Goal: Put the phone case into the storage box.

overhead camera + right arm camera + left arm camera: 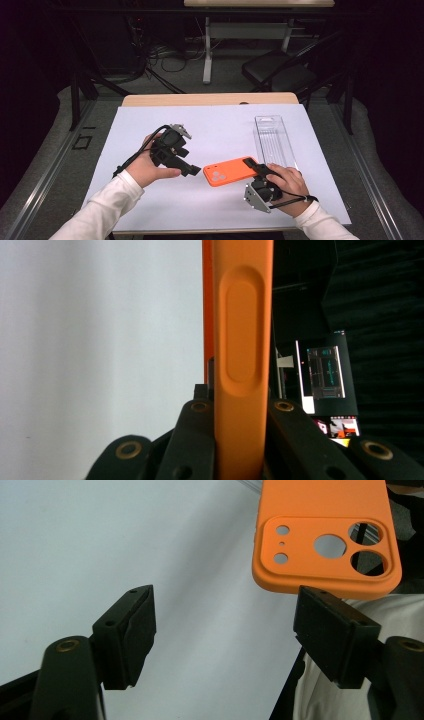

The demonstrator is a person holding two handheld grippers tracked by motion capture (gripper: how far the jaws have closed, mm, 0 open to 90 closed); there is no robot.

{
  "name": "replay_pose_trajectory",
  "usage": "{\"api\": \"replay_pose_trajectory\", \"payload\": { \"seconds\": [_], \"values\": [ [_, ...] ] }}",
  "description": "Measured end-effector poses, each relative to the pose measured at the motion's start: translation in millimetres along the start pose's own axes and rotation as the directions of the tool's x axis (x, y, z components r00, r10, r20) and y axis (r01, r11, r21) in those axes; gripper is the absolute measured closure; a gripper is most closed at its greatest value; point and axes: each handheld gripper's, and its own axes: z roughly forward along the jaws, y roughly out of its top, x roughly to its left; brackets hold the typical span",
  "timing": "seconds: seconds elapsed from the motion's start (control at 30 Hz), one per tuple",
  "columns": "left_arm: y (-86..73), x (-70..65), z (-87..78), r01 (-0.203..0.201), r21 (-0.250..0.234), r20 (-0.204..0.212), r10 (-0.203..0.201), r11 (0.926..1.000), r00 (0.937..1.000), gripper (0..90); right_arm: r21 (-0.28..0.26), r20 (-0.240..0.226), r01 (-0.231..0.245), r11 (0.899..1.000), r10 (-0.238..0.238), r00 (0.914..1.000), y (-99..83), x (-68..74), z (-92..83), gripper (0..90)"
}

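The left claw [192, 170] gapes with nothing between its pads, while the right claw [256, 167] is clamped tight.

Lab, cable tangle [167, 57] on floor, black curtains [30, 60]

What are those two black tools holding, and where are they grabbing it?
The right tool is shut on the orange phone case, pinching its end away from the camera holes. The left tool is open near the camera end, holding nothing.

The phone case [231, 171] looks like matt orange rubbery plastic, smooth. The tray [273, 140] is clear glossy plastic with ribbed walls. The table [210, 99] shows a wood edge under a matt white sheet [220, 132]. The sleeve [102, 207] is white cloth.
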Motion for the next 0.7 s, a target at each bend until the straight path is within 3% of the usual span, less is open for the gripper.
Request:
{"api": "replay_pose_trajectory", "payload": {
  "seconds": [0.7],
  "values": [
    [-6.7, -1.4, 6.5, -0.018, -0.014, 0.025, 0.018, 0.9997, 0.9995, 28.1, -0.023, -0.043, -0.105, 0.994, 0.104, 0.9937, -2.1, -2.5, -1.5, 87.4]
  ]
}}
